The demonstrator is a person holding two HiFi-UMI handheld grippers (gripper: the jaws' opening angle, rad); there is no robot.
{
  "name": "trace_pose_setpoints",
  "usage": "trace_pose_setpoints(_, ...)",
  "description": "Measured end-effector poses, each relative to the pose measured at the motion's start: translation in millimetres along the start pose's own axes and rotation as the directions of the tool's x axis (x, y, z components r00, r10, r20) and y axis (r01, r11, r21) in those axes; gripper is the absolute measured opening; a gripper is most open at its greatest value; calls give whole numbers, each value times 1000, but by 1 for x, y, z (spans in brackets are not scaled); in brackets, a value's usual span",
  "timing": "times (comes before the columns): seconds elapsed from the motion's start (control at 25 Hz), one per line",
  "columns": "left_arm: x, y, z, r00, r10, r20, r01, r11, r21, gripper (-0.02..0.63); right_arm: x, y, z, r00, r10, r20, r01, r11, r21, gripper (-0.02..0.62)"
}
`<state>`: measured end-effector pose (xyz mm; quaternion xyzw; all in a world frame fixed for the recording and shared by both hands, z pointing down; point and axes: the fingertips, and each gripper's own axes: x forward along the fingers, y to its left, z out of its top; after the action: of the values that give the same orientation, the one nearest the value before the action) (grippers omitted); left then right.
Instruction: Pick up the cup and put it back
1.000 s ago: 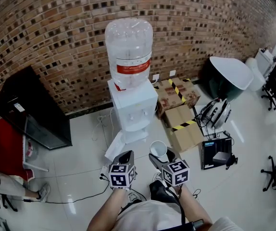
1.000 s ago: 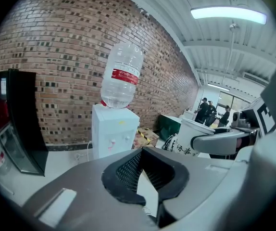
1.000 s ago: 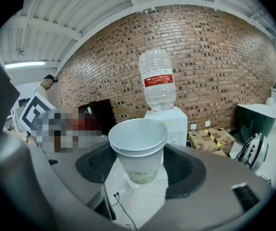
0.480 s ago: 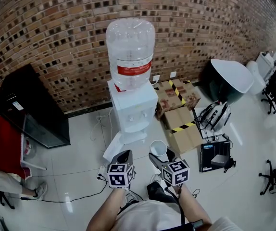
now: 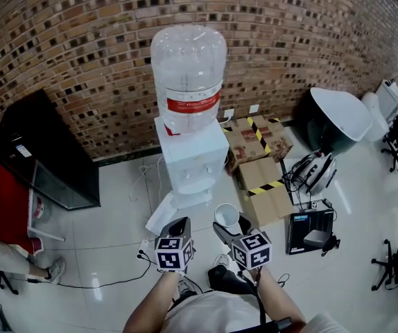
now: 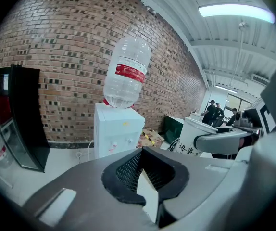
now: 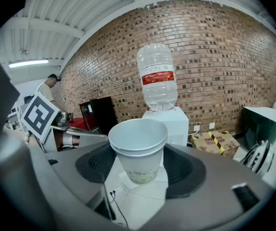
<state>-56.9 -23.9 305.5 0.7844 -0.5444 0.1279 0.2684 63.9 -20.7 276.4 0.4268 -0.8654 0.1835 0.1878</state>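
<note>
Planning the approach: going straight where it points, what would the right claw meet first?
Probably the white water dispenser, dead ahead beyond the cup the right claw holds; depth unclear.

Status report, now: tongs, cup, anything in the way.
Left tongs shut, empty. Right tongs shut on cup, upright, clear of the floor. Water dispenser ahead, nothing seen between it and the cup.

A white water dispenser [image 5: 191, 159] with a clear upturned bottle [image 5: 188, 68] stands at centre against the brick wall [image 5: 81, 40]; taped cardboard boxes [image 5: 256, 139] lie right, a black cabinet [image 5: 39, 148] left.
</note>
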Motion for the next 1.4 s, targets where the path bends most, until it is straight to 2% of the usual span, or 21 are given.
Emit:
trace_pose_setpoints(0.4, 61, 3, 0, 998, 49, -40, -50, 999, -10, 2, 58, -52, 2, 994, 109, -14, -109, 990, -85, 324)
trace_pose_setpoints(0.68, 113, 32, -33, 996, 43, -73, -41, 999, 32, 1, 129, -89, -26, 987, 152, -48, -158, 975, -158, 324)
trace_pose_setpoints(0.84, 164, 67, -79, 996, -2, -89, 2, 1000, 1, 2, 178, -98, -66, 984, 175, -14, -175, 967, -187, 324)
trace_pose_setpoints(1.04, 237, 111, -147, 988, -62, -141, 70, 996, 53, 2, 245, -107, -139, 978, 208, 0, -202, 953, -226, 324)
trace_pose_setpoints(1.28, 319, 153, -217, 983, -101, -150, 125, 980, 155, 2, 318, -118, -233, 962, 274, -23, -266, 909, -320, 324)
trace_pose_setpoints(1.4, 361, 171, -247, 983, -125, -138, 145, 978, 149, 2, 356, -129, -271, 955, 297, -21, -286, 897, -337, 324)
